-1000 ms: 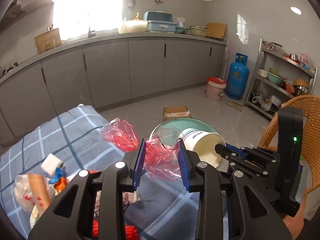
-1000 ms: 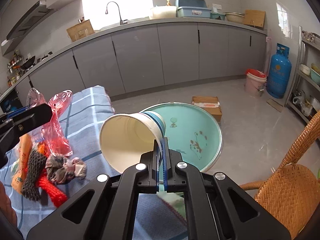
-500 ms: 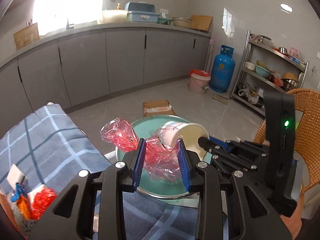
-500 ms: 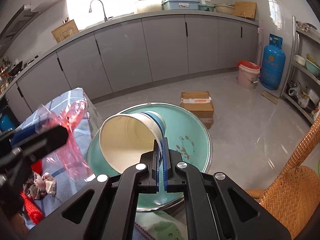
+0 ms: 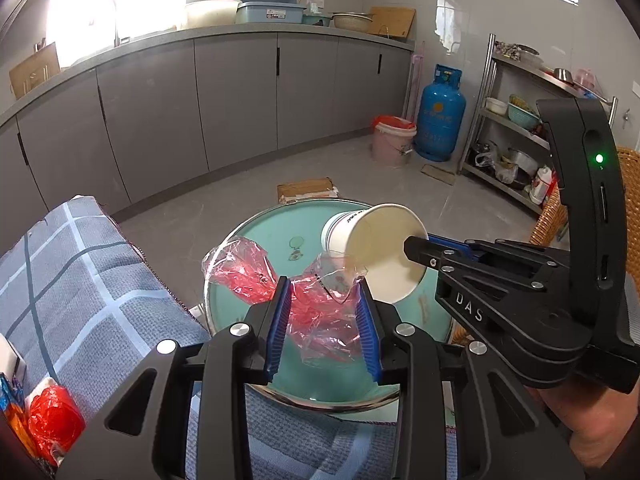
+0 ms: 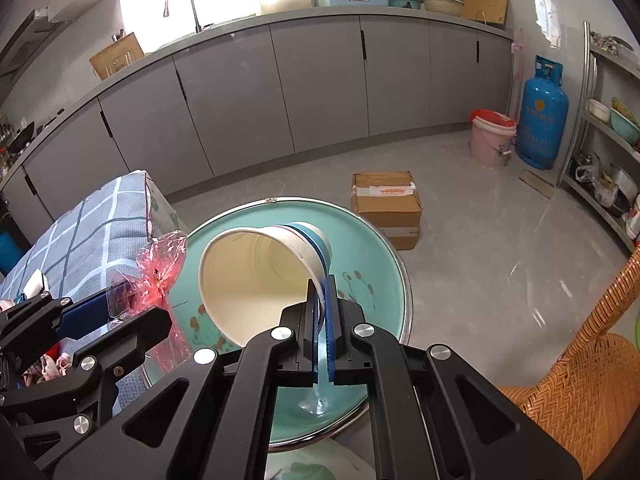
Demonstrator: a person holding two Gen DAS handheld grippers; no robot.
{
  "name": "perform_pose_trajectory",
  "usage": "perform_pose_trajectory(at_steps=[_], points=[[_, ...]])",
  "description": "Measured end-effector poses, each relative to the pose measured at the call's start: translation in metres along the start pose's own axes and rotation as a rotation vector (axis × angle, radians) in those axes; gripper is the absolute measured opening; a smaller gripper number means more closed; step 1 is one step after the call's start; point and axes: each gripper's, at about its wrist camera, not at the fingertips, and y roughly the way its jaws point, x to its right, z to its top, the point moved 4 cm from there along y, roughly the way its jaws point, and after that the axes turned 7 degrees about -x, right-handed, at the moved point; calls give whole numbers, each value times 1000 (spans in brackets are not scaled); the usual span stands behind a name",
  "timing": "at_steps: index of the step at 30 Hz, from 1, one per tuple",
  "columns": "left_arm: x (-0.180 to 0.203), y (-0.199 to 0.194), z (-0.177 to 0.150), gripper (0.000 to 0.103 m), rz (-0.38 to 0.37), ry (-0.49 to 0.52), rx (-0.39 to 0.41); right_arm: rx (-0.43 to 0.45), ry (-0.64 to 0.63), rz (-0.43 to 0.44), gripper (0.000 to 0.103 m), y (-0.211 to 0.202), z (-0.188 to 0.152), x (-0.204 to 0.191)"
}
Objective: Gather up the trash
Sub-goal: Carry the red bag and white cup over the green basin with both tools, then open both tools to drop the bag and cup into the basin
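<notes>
My left gripper [image 5: 324,304] is shut on a crumpled red and clear plastic wrapper [image 5: 320,312], held above a large teal basin [image 5: 256,240]. The wrapper spills out past the blue pads to the left. My right gripper [image 6: 319,300] is shut on the rim of a white paper cup [image 6: 256,276] with a blue band, tipped on its side over the same basin [image 6: 372,252]. In the left wrist view the cup [image 5: 376,248] hangs just right of the wrapper, pinched by the right gripper [image 5: 416,246]. The left gripper [image 6: 120,308] with the wrapper [image 6: 160,276] shows at the left of the right wrist view.
A table with a blue-grey checked cloth [image 5: 80,280] holds more trash, such as a red wrapper [image 5: 52,420], at the lower left. A cardboard box [image 6: 386,204] sits on the floor behind the basin. A wicker chair [image 6: 580,380] stands at the right; a gas cylinder [image 6: 540,116] and pink bucket [image 6: 492,136] beyond.
Both grippers have moved right and down, off the table to above the teal basin, each keeping its hold. The table's trash has slid to the left edge of view.
</notes>
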Motion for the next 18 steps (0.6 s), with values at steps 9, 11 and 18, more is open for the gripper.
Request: perform_pose_trajectory(at_steps=[9, 11, 18], points=[[-10, 4, -1, 75, 47, -32, 7, 26, 27, -6, 43, -3, -3, 8], [-12, 2, -1, 76, 50, -42, 7, 30, 41, -4, 45, -5, -3, 10], [-25, -12, -3, 91, 105, -94, 17, 45, 79, -32, 45, -20, -5, 18]])
